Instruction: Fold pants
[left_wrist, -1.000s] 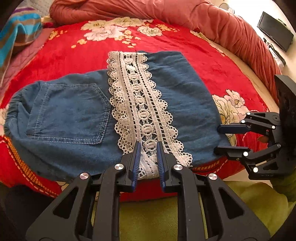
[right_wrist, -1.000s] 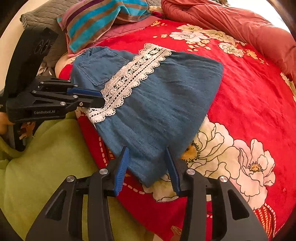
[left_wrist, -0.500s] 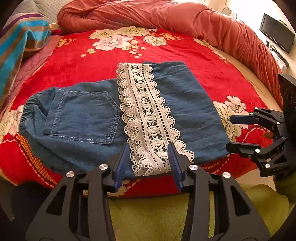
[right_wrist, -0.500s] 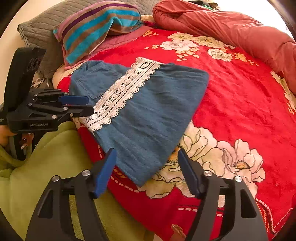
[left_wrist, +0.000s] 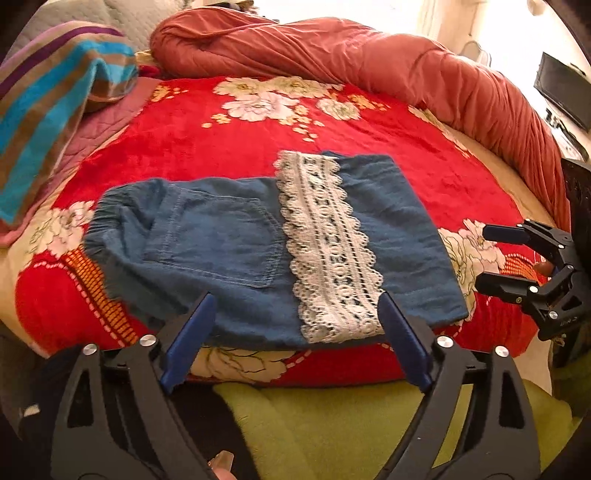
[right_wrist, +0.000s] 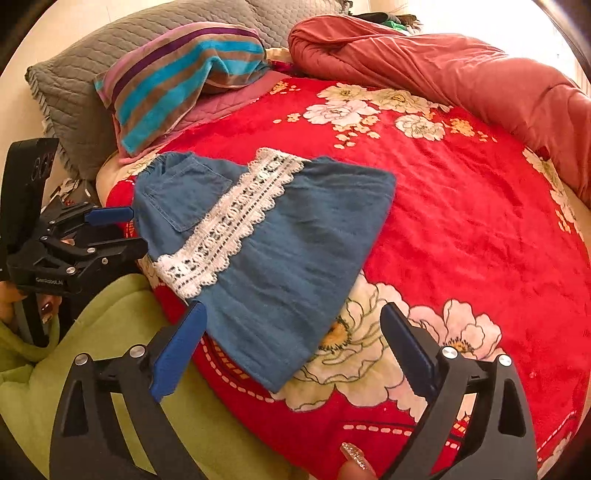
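The blue denim pants (left_wrist: 229, 251) lie folded on the red floral blanket, a white lace band (left_wrist: 328, 240) across them, back pocket up. They also show in the right wrist view (right_wrist: 295, 258). My left gripper (left_wrist: 295, 336) is open and empty, just off the pants' near edge. It shows in the right wrist view (right_wrist: 118, 230) at the left. My right gripper (right_wrist: 291, 347) is open and empty, above the pants' near corner. It shows in the left wrist view (left_wrist: 495, 254) at the right.
The red floral blanket (right_wrist: 461, 229) covers the bed. A rust-red quilt (left_wrist: 351, 55) is bunched along the far side. A striped pillow (right_wrist: 177, 74) and a grey pillow (right_wrist: 66, 85) lie at the head. Green fabric (left_wrist: 351, 424) sits below the bed edge.
Both grippers let go of the pants' near edge, opened wide and drew back from the bed edge. The pants stayed flat on the blanket.
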